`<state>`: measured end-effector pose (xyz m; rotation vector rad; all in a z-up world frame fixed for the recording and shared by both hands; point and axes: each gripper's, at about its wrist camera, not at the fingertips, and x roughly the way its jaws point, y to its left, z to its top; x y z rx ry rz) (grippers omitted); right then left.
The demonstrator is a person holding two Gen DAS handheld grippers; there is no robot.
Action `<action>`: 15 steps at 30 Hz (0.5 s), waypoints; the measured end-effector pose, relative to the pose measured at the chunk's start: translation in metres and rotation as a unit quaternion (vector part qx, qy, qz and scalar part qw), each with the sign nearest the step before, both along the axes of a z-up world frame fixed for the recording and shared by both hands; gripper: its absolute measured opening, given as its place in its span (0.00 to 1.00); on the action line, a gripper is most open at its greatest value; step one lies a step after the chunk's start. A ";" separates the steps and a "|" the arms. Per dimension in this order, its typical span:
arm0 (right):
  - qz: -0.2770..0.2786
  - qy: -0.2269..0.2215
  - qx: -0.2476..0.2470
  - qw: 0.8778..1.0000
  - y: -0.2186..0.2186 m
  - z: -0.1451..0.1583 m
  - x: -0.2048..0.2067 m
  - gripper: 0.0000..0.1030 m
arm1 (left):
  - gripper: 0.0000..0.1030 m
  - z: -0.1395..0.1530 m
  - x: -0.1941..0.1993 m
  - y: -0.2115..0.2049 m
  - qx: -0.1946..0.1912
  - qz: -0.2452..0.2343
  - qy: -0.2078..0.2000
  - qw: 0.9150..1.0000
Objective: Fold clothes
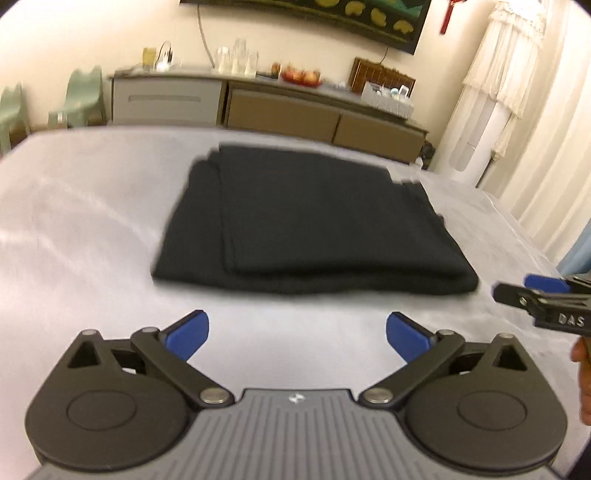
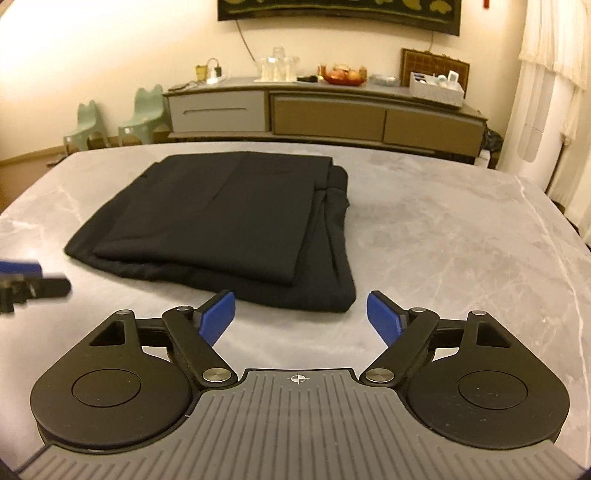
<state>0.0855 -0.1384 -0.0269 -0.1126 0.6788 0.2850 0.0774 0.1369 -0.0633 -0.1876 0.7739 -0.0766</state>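
Garment: black knit cloth (image 2: pixel 221 218) lay folded mid grey marble table (image 2: pixel 443 229).
Claws: I saw left gripper (image 1: pixel 297 332) and right gripper (image 2: pixel 300 317) both wide, empty.
Risk: a snagging fingertip could drag layers apart.

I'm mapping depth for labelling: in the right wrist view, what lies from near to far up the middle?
right hand-held gripper → folded black garment → far part of the grey marble table → low sideboard → dark wall picture.

Left claw (image 1: pixel 297 334) spread wide, blue pads (image 1: pixel 188 334) well apart, gripping nothing. Right claw (image 2: pixel 301 317) likewise spread, empty, level alongside.
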 end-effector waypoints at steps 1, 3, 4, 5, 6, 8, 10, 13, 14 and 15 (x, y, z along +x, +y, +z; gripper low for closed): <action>0.001 -0.004 -0.001 1.000 0.001 0.002 -0.005 0.82 | 1.00 0.000 -0.001 -0.003 0.002 0.003 0.003 1.000; 0.003 -0.012 -0.002 1.000 0.001 0.006 -0.013 0.85 | 1.00 0.000 -0.004 -0.010 0.007 0.009 0.008 1.000; 0.003 -0.016 -0.003 1.000 0.001 0.009 -0.017 0.85 | 1.00 0.000 -0.006 -0.014 0.009 0.012 0.011 1.000; 0.003 -0.020 -0.003 1.000 0.001 0.011 -0.020 0.86 | 1.00 0.000 -0.007 -0.017 0.011 0.015 0.013 1.000; 0.002 -0.022 -0.002 1.000 -0.001 0.011 -0.023 0.87 | 1.00 0.001 -0.008 -0.021 0.013 0.018 0.016 1.000; 0.000 -0.023 0.002 1.000 -0.004 0.012 -0.027 0.88 | 1.00 0.001 -0.011 -0.027 0.018 0.024 0.021 0.999; -0.006 -0.023 0.006 1.000 -0.008 0.013 -0.030 0.88 | 1.00 0.001 -0.014 -0.034 0.022 0.029 0.027 0.999; -0.014 -0.022 0.011 1.000 -0.014 0.013 -0.033 0.89 | 1.00 0.004 -0.015 -0.049 0.032 0.030 0.022 0.999; -0.016 -0.022 0.013 1.000 -0.015 0.013 -0.034 0.89 | 1.00 0.005 -0.015 -0.054 0.038 0.029 0.020 0.999; -0.018 -0.022 0.015 0.999 -0.018 0.013 -0.035 0.89 | 1.00 0.007 -0.014 -0.058 0.043 0.030 0.018 0.998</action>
